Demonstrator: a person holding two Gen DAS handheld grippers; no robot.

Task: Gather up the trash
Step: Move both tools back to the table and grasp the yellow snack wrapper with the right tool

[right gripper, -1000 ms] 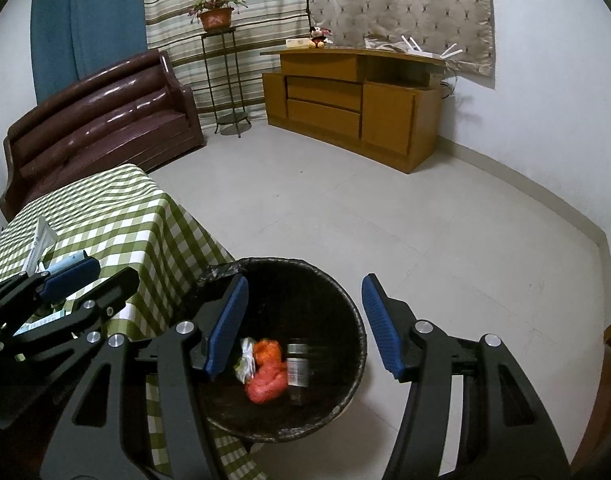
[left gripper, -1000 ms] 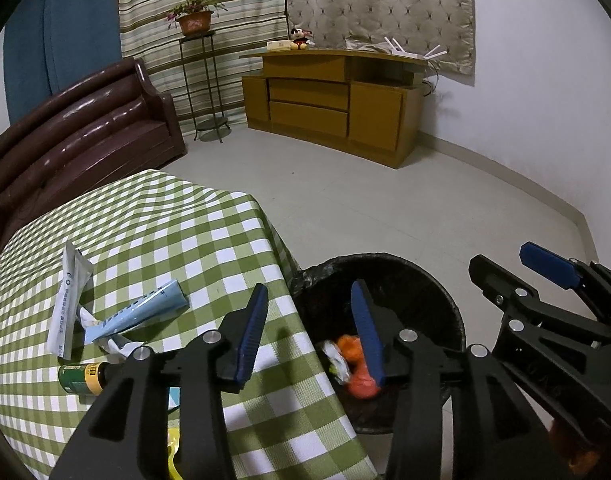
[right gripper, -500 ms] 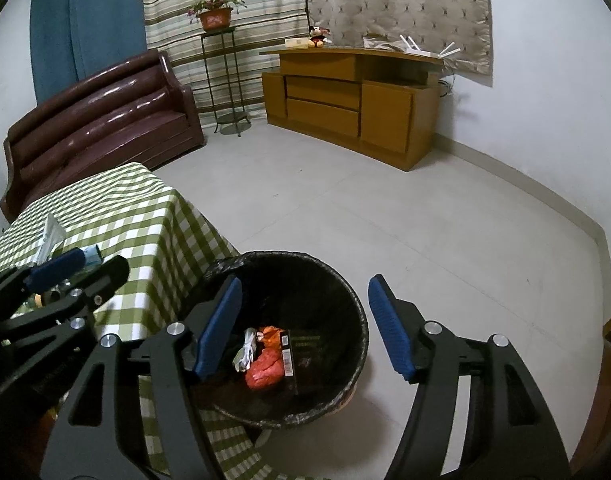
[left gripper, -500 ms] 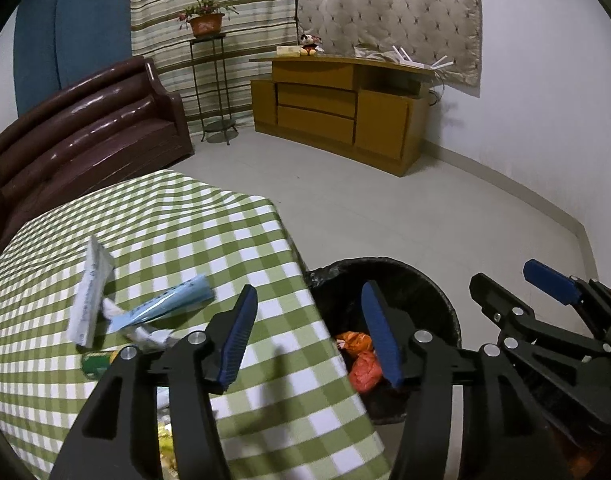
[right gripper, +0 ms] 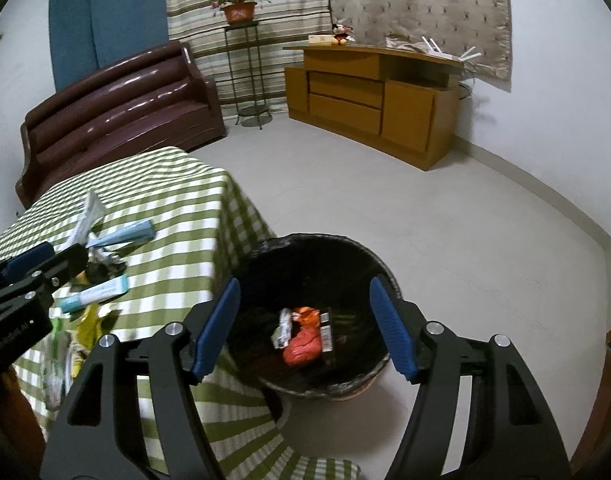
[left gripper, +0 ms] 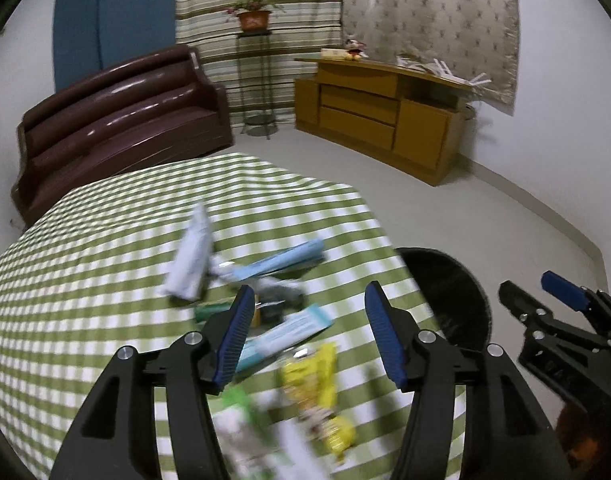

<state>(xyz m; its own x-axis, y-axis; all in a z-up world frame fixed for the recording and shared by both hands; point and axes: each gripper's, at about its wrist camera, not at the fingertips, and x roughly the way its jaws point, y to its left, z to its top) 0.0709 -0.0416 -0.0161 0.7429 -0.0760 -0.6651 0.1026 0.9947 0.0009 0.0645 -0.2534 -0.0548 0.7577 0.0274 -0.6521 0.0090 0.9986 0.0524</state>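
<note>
The left gripper [left gripper: 309, 336] is spread and empty above the wrappers [left gripper: 289, 332] scattered on the checked surface [left gripper: 85, 280]; the right gripper [right gripper: 303, 326] is likewise spread and empty over the bin [right gripper: 385, 276]. Recommended: select one wrapper at the pile's edge, lower squarely, and pinch its middle before carrying it to the bin beside the surface.

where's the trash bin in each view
Left wrist: the bin is right of centre, beside the table's edge, partly behind the left gripper.
Right wrist: bin is at lower centre, between the fingers of the right gripper, with trash inside.
Shared landmark: the green checked table.
</note>
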